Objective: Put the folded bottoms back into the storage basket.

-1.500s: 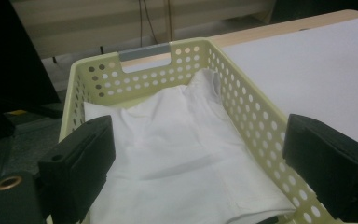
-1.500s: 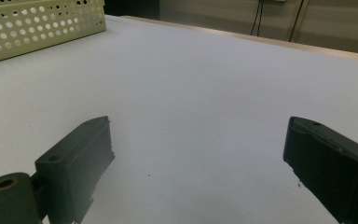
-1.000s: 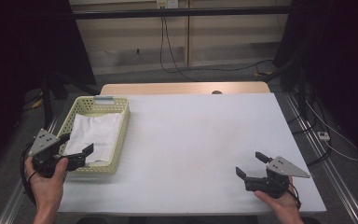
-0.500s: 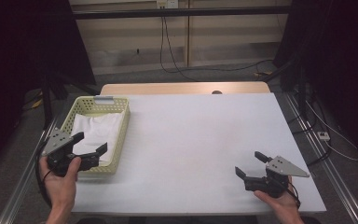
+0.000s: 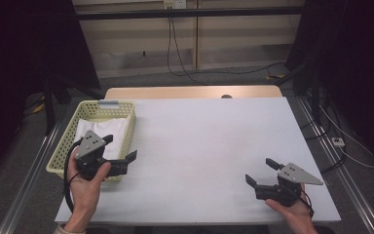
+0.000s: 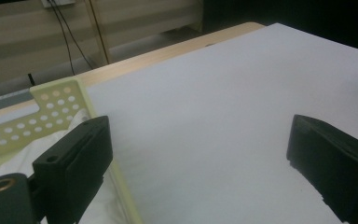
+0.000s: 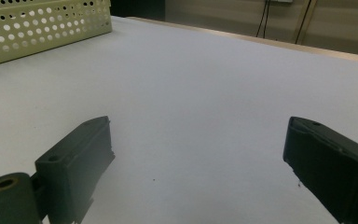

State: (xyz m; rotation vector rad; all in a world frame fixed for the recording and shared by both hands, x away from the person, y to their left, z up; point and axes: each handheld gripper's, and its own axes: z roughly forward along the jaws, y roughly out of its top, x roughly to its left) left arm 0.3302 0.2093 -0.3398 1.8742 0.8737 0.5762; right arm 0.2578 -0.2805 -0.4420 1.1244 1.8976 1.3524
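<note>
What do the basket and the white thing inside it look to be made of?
The basket looks like moulded plastic, pale yellow-green and matte: thin stiff walls punched with even rows of round holes. The white cloth in it looks like soft woven fabric, since it lies in loose folds; the exact fibre cannot be told.

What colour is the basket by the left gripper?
Pale yellow-green basket, dotted with round holes; clearest in the right gripper view.

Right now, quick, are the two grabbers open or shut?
Left gripper: open, holding nothing, over the basket edge.
Right gripper: open, holding nothing.
</note>
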